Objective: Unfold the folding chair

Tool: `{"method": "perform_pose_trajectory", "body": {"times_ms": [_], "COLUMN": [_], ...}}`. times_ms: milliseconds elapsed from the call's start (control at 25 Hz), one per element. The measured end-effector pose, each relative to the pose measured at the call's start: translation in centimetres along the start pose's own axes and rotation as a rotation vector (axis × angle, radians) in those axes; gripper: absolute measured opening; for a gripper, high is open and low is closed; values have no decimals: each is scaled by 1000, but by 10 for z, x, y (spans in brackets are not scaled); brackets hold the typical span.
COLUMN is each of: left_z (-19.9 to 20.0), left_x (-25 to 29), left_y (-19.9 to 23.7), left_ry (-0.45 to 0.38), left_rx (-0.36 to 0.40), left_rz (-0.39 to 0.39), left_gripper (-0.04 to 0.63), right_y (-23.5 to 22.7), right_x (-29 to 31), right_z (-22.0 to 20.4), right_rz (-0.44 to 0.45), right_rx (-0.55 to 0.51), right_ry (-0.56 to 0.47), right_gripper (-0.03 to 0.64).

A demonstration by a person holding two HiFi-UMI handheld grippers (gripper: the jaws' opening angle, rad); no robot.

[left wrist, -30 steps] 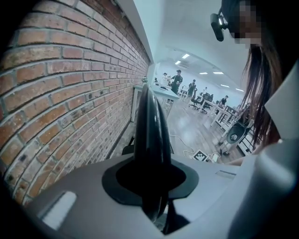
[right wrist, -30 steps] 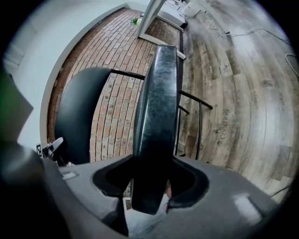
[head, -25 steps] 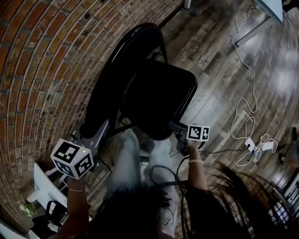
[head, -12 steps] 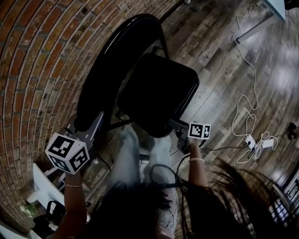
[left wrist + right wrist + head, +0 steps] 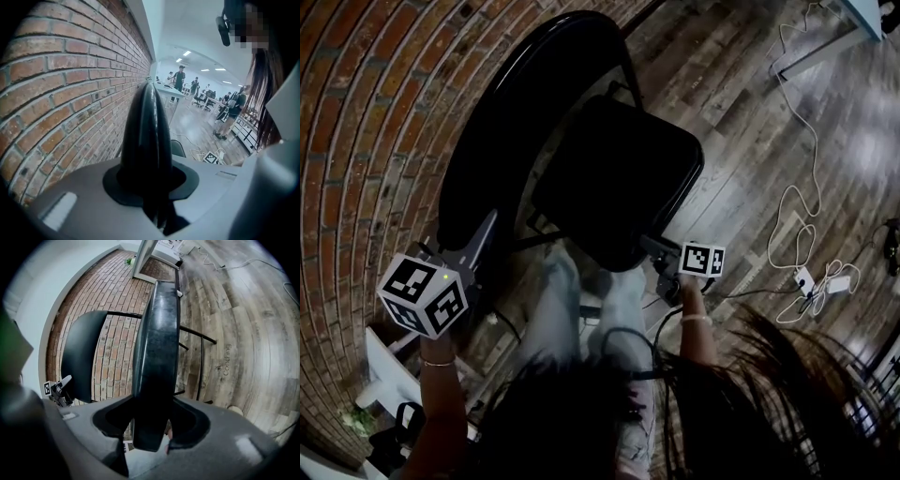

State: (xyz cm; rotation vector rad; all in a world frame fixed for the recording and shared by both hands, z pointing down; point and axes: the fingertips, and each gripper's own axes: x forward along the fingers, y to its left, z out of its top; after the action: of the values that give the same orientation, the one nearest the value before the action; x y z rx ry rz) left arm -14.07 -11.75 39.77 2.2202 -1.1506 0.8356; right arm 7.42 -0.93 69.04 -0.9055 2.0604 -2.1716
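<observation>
Brick wall (image 5: 366, 141) fills nine o'clock; beside it stands the folding chair (image 5: 581, 103), its seat (image 5: 619, 178) swung out, seemingly near level. Left gripper (image 5: 483, 230) jaws clench the backrest (image 5: 516, 112); right gripper (image 5: 652, 251) jaws clamp the seat's six-o'clock edge. Final spreading likely remains.

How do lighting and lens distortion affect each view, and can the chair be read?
Head view: underexposed, seat and backrest near-black shapes; brick wall courses bow; glare on the floor. Left gripper view: backrest edge looms soft up close, bright ceiling lights behind. Right gripper view: strong fisheye, black corners, sheen along the seat edge.
</observation>
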Motion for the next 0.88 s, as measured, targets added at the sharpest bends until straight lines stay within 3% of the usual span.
{"method": "perform_pose_trajectory", "body": {"times_ms": [880], "left_z": [2], "left_x": [5], "left_y": [54], "left_ry": [23], "left_rx": [-34], "left_rz": [-45], "left_gripper": [94], "right_y": [-16], "right_x": [21], "right_z": [-15], "right_rz": [-33], "right_rx": [46], "right_ry": [16], "right_gripper": [225]}}
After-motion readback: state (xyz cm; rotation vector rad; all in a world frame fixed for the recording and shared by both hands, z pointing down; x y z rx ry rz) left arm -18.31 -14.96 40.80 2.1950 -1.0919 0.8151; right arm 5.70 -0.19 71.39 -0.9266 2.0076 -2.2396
